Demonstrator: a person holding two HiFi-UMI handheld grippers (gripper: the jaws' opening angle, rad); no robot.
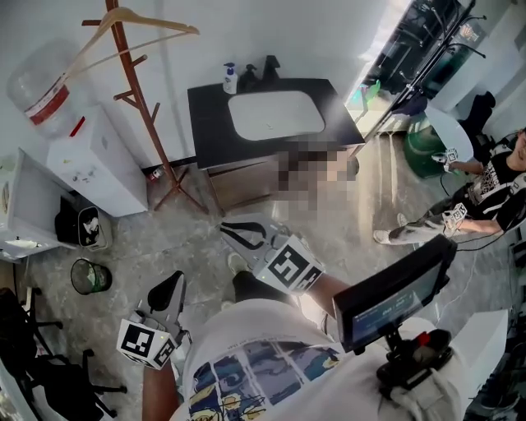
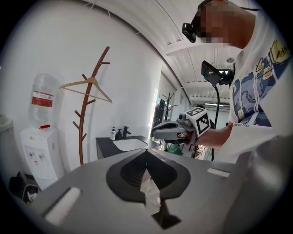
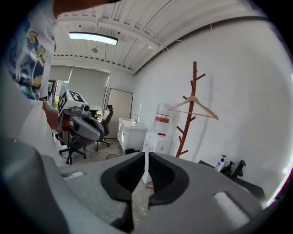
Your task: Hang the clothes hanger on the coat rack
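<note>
Left tongs point(image 1: 174, 284) closed, right tongs point(image 1: 227, 231) closed, hanger point(image 2: 90, 81) on coat rack point(image 2: 81, 137)

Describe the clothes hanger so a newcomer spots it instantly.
Find the white back wall, where a brown branched coat rack stands between the water dispenser and the black sink counter. Near its top hangs the clothes hanger: pale wood, thin and triangular, the only thing on the rack.

Looks like a small office to me, the break corner of it. Water cooler point(image 1: 86, 160) with the big bottle against the white wall, wooden coat rack point(image 1: 136, 90) beside it, a dark vanity point(image 1: 205, 115) with sink and soap bottle point(image 1: 231, 78), a swivel chair point(image 3: 108, 119), a white desk point(image 3: 130, 132), and a strip light point(image 3: 93, 38) overhead.
</note>
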